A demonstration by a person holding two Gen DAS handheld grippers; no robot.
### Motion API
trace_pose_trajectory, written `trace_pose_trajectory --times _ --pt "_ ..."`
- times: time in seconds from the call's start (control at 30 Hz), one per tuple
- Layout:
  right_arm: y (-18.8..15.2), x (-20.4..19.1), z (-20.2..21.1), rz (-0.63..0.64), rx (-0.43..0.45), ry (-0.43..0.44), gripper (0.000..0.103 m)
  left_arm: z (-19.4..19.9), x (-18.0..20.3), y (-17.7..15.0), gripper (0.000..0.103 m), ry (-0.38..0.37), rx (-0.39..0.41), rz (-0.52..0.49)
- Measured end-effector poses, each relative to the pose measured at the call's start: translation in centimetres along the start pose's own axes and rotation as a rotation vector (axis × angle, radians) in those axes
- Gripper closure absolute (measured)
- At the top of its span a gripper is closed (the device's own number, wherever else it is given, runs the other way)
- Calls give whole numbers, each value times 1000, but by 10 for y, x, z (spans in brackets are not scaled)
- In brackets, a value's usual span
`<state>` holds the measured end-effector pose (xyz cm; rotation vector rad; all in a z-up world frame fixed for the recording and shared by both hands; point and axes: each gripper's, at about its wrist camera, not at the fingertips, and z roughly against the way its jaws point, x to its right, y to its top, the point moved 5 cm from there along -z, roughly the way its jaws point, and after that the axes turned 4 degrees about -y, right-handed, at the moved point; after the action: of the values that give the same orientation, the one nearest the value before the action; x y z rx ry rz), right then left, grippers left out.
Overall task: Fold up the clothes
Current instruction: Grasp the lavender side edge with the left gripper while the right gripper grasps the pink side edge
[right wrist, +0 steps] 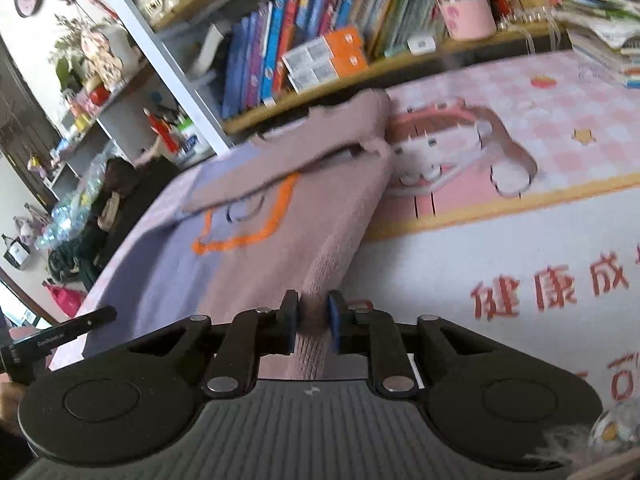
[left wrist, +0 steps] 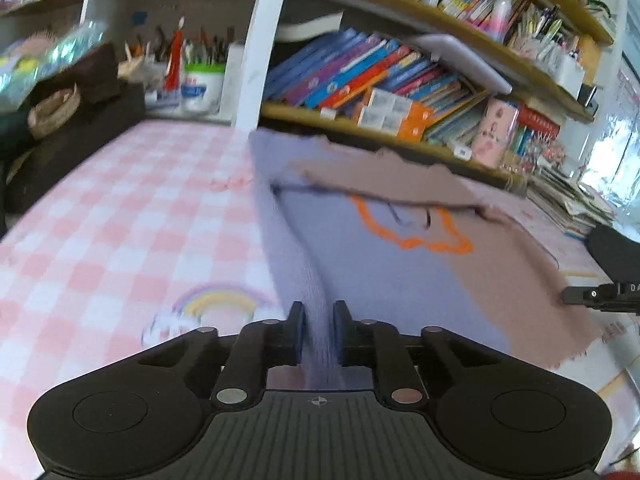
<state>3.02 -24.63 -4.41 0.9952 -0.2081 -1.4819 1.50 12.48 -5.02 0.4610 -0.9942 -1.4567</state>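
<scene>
Between both grippers (left wrist: 318,330) (right wrist: 313,322), pinched sweater (left wrist: 360,264)

Motion blur smears the sweater (left wrist: 360,264), so its knit and the full shape of the orange outline (left wrist: 416,236) cannot be read; a folded mauve flap covers the outline's upper part. Behind the sweater, the book spines (left wrist: 352,72) on the shelf are too blurred to read. To the sweater's right in the right wrist view, the red printed characters (right wrist: 548,284) on the tabletop (right wrist: 520,220) run off the picture's edge.
</scene>
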Motion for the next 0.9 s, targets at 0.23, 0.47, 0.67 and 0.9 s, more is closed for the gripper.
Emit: trace_pose_trajectory --times 0.23,0.47,0.67,0.9 --pt "-11 4 -5 -48 -20 32 81 1 -8 -8 72 -34 -6 48" --pt "-5 8 -10 -78 -36 40 84 -2 -10 -6 69 -61 5 72" --pt "-4 6 -11 -56 -35 24 85 -5 -9 -5 65 -69 10 69" --pt "-5 2 -12 -29 -28 7 84 -9 -3 -3 56 -71 6 51"
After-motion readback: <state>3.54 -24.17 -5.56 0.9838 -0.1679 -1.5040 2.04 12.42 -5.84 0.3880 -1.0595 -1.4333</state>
